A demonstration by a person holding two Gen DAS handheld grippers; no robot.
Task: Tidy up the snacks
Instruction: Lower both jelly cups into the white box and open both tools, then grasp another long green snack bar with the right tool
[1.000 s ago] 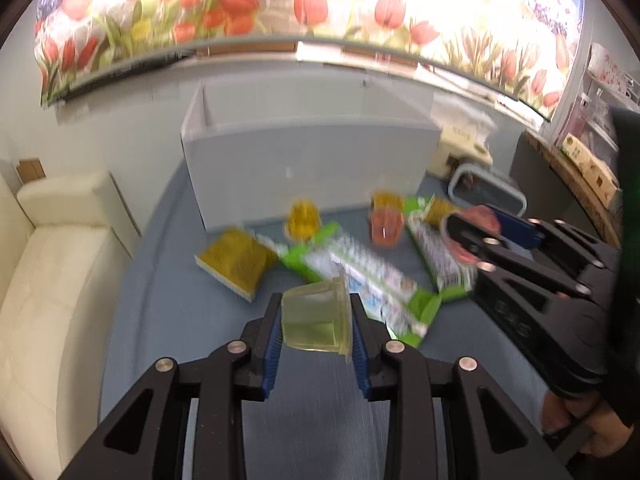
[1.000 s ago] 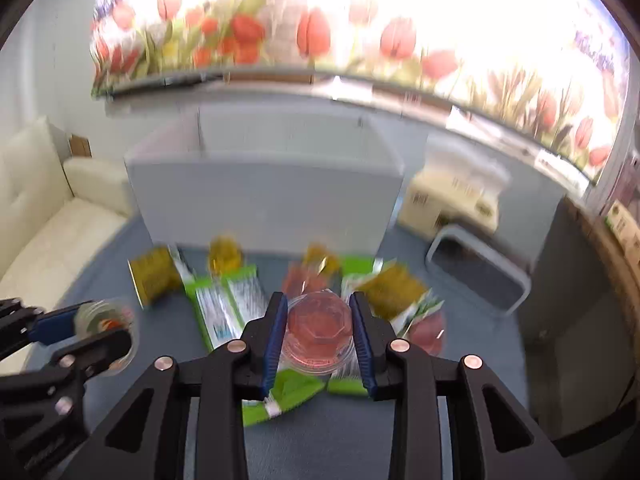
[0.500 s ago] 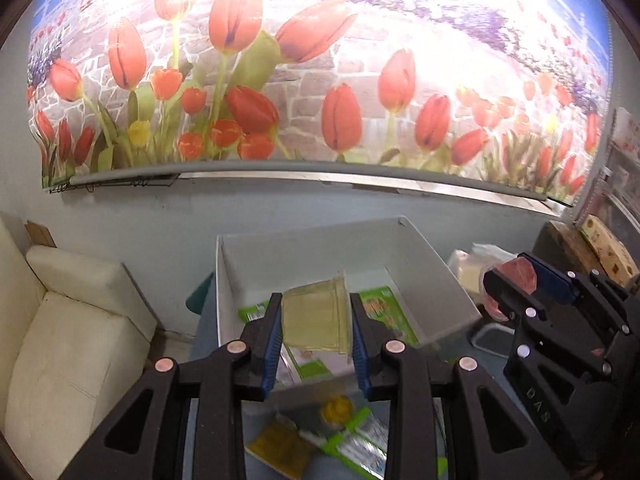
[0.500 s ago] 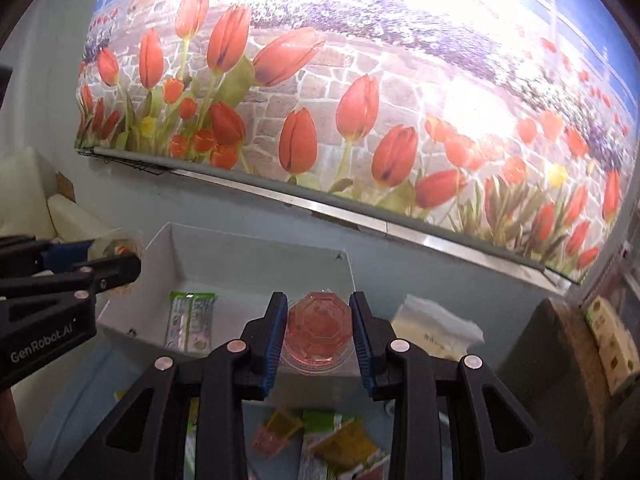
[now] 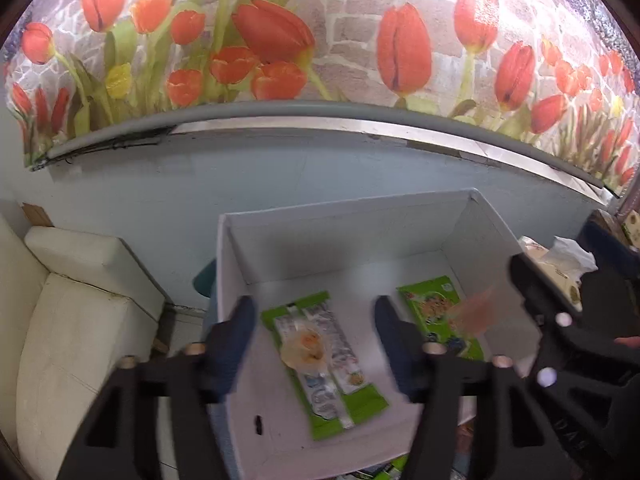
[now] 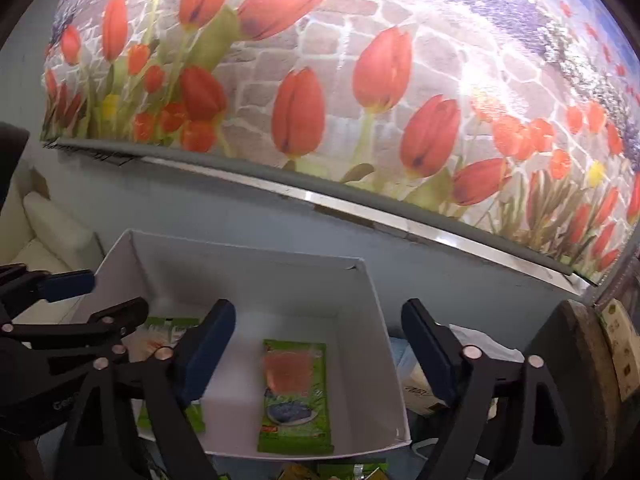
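Note:
A white box [image 5: 344, 220] [image 6: 380, 312] stands below both grippers. My left gripper [image 5: 314, 320] is open over it; a blurred yellowish jelly cup [image 5: 302, 350] is loose below it, over a green snack packet [image 5: 332, 364]. My right gripper [image 6: 316, 344] is open; a blurred pink jelly cup [image 6: 288, 368] is loose over another green packet [image 6: 296, 400], and it also shows in the left wrist view [image 5: 474, 314]. Whether the cups are falling or resting I cannot tell.
A white sofa [image 5: 68, 320] is left of the box. A tulip mural wall [image 5: 320, 40] rises behind. A white bag [image 6: 472, 344] and a wooden piece [image 6: 580, 352] lie to the right. More snack packets [image 6: 344, 472] lie in front of the box.
Both grippers have opened and let go of their jelly cups over the box. Both cups have left the fingers and dropped toward the packets inside.

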